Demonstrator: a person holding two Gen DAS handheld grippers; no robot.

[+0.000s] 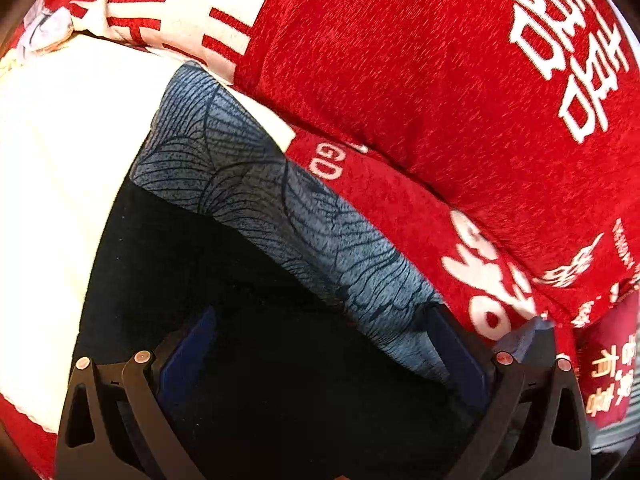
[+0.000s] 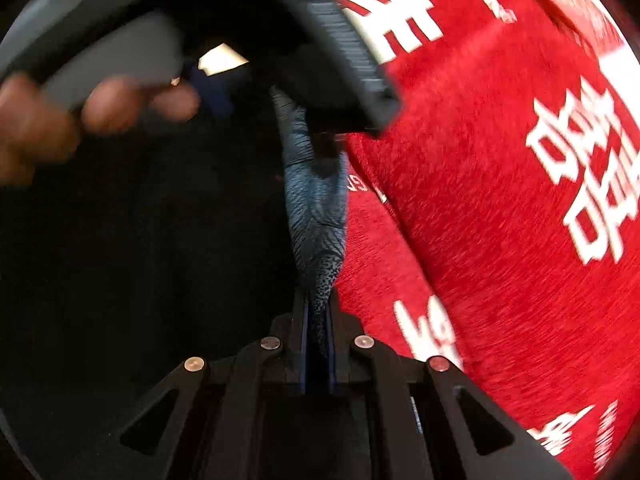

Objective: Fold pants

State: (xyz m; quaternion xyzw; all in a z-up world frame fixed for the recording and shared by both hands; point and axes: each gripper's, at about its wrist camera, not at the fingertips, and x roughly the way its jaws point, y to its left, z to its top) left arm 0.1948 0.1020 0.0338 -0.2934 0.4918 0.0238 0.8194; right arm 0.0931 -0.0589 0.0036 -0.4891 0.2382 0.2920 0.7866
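Item: pants [image 1: 280, 216], blue-patterned over black, lying across the red blanket [image 1: 420, 80]. Right gripper [image 2: 318, 320] is clamping a hem. Left gripper [image 1: 320, 344] is standing released over the cloth. Risk: thin fabric slipping out, spoiling the fold.

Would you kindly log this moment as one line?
right gripper: shut on blue leaf-patterned pants | left gripper: open over pants | surface: red printed blanket
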